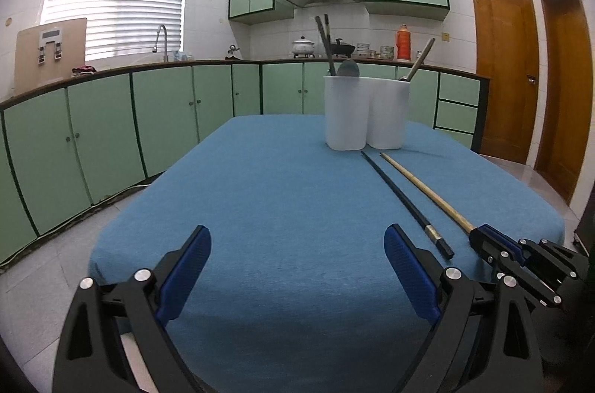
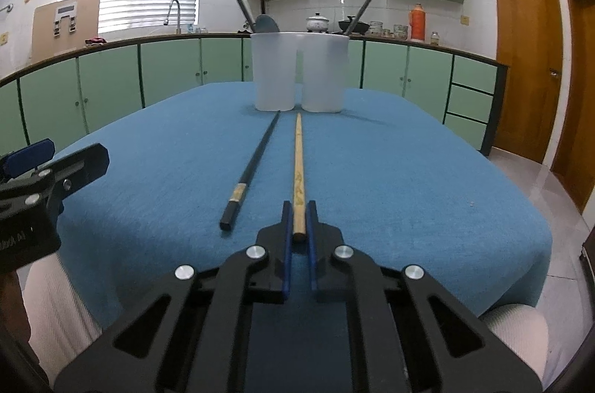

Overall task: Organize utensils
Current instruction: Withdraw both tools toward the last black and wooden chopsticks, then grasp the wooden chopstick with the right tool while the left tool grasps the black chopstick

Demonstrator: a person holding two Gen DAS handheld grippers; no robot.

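Your right gripper (image 2: 298, 220) is clamped on the butt end of the wooden chopstick (image 2: 298, 162), pads pinched right against it. The stick lies flat on the blue cloth (image 2: 409, 169), running toward 12 o'clock, its tip just short of the white holder (image 2: 299, 73). The black chopstick (image 2: 256, 162) lies just beside it at 10 o'clock, nearly parallel, not touching. Your left gripper (image 1: 297, 274) is spread wide with nothing in it, hovering over bare cloth.

Handling-wise, I'd guess that wooden stick is super light and stiff, so no worries about sag. The catch is you've got it by the very end, so the long free part will swing with any wrist wobble, and a round stick can roll or twist between flat pads. Looks fine for tipping it up and dropping it into the holder, just keep the squeeze steady. The black one looks smoother, maybe slicker; I'd grab it by the pale band (image 2: 238, 192) near its thick end.

The holder has two compartments: the left one already has dark sticks and a grey spoon-like thing, the right one a single utensil. It looks like thin plastic, so it may tip if you nudge it.

Labels: faint marks on the wooden stick and some white print on the left gripper body, both too small to read.
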